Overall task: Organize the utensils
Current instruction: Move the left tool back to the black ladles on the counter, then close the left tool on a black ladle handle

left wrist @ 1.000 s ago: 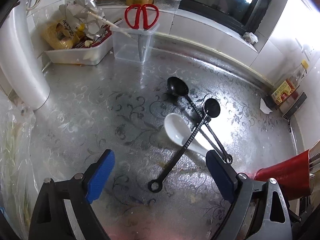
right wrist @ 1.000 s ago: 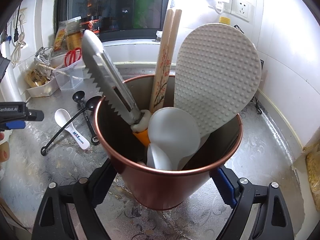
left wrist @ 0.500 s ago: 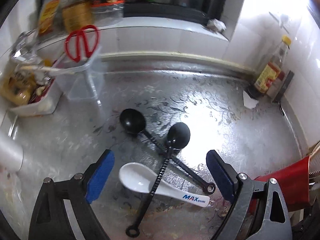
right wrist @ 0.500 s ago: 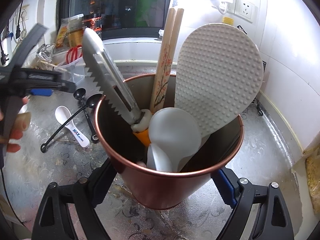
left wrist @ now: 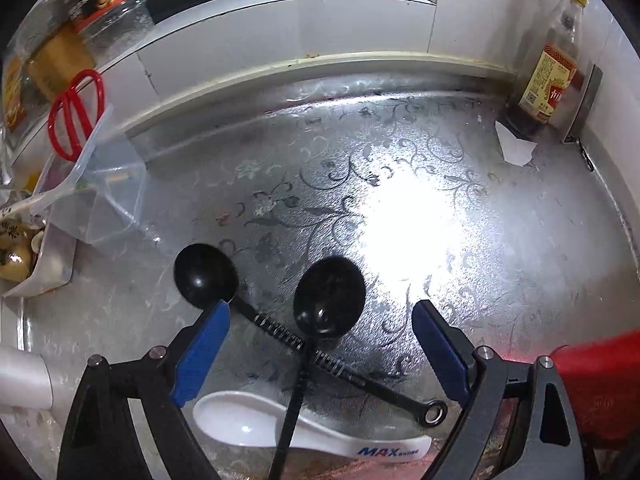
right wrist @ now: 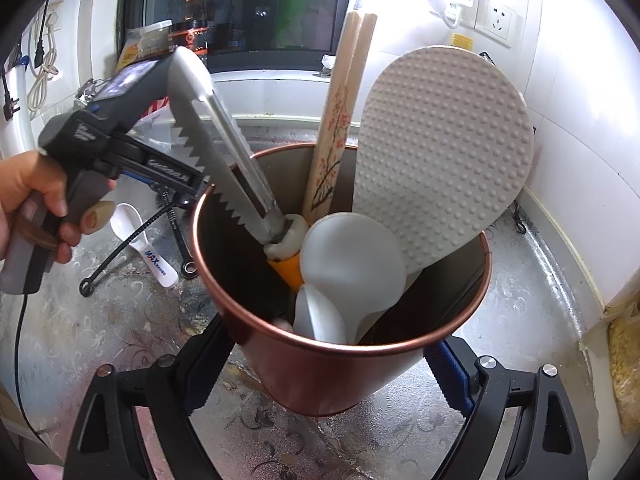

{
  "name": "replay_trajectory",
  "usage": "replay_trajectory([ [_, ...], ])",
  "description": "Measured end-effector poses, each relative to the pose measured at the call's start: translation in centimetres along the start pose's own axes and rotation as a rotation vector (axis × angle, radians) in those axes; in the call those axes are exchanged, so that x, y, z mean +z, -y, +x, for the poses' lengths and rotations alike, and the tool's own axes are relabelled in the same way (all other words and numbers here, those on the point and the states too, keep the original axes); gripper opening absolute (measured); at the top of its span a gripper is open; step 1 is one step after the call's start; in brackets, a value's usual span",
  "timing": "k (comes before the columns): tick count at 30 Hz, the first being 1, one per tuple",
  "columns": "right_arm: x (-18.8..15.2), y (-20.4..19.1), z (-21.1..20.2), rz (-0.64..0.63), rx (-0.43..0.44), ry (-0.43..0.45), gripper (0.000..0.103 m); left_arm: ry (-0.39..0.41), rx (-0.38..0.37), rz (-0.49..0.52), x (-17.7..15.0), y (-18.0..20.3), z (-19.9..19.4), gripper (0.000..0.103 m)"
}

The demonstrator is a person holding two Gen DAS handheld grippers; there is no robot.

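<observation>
Two black measuring spoons point(left wrist: 328, 300) lie crossed on the silver patterned counter, over a white ceramic spoon point(left wrist: 260, 424). My left gripper point(left wrist: 320, 348) is open just above them, its blue pads on either side of the right black spoon's bowl. My right gripper point(right wrist: 324, 364) is shut on a copper utensil cup point(right wrist: 340, 364). The cup holds metal tongs point(right wrist: 216, 136), chopsticks point(right wrist: 344, 112), a white rice paddle point(right wrist: 440, 152) and white spoons. The left gripper's body and the hand holding it show in the right wrist view point(right wrist: 100, 152), above the spoons point(right wrist: 160, 256).
A clear plastic box with red scissors point(left wrist: 76, 112) stands at the back left beside a white tray point(left wrist: 52, 264). A sauce bottle point(left wrist: 552, 68) stands in the back right corner. The copper cup's red side point(left wrist: 600, 384) is close on the right.
My left gripper has moved forward and down onto the spoons, which now lie between its fingers. The right gripper and cup have not moved.
</observation>
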State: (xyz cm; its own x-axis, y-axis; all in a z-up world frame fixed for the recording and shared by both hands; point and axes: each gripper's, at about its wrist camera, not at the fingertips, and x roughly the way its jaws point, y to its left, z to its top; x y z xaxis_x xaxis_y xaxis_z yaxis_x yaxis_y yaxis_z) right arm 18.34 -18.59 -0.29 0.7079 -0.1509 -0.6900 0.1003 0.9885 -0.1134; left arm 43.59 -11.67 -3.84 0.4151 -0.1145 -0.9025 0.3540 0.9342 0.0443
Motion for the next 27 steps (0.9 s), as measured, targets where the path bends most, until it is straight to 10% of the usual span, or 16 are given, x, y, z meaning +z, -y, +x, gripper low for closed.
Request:
replay_trajectory([
  [16, -0.4, -0.3, 0.3, -0.001, -0.002, -0.026, 0.092, -0.059, -0.034, -0.012, 1.1, -0.2, 2.8, 0.042],
  [27, -0.8, -0.8, 0.2, 0.003, -0.017, -0.018, 0.091, 0.084, -0.058, -0.095, -0.9, -1.3, -1.9, 0.041],
])
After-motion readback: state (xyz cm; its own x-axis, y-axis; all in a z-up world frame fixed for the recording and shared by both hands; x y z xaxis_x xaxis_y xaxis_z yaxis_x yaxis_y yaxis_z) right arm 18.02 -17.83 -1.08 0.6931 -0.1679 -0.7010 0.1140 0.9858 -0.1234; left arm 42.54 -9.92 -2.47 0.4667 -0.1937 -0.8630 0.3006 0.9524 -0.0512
